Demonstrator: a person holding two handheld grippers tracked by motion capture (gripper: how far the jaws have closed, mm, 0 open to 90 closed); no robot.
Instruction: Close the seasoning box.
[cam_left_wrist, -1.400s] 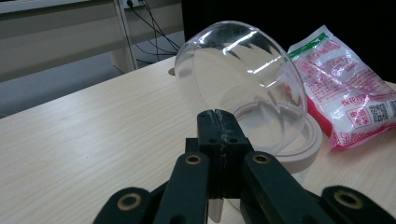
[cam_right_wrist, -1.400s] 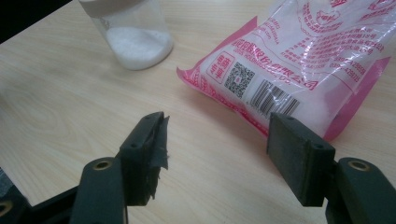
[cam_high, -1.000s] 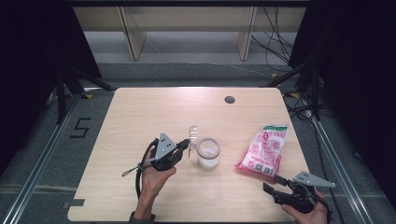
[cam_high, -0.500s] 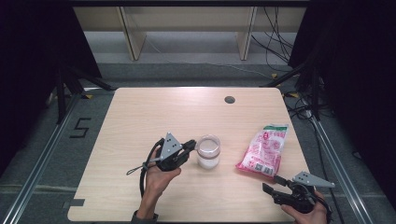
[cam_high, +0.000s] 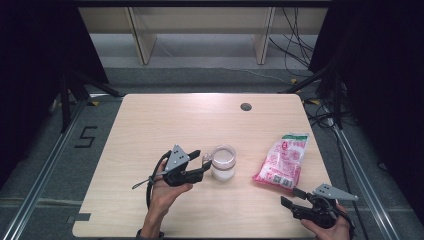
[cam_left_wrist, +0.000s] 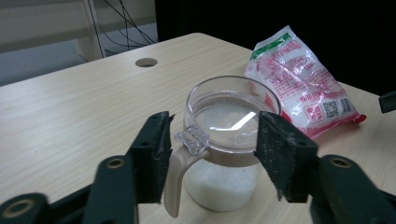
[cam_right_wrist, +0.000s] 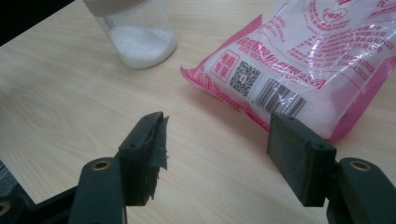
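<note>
Table: pale wood-grain top with rounded corners, a dark round cable hole near its far edge, a small notch in the near left edge
Floor: grey, with metal rails along both sides of the table and a painted figure 5 to the left
Room: black curtains on both sides, a light wooden shelf frame behind the table, loose black cables on the floor at the far right
Jar: clear lidded jar with a beige handle and a flip tab, white grains in its lower part, upright near the middle of the table
Bag: pink and white printed bag with a barcode, lying flat to the right of the jar, apart from it
Left gripper: left gripper sits just left of the jar; its jaws have just been opening and stand wide, the jar's handle and lid tab between them, the pads not pressing on anything
Right gripper: right gripper rests low at the near right corner, jaws spread wide and holding nothing, pointing at the near end of the bag
</note>
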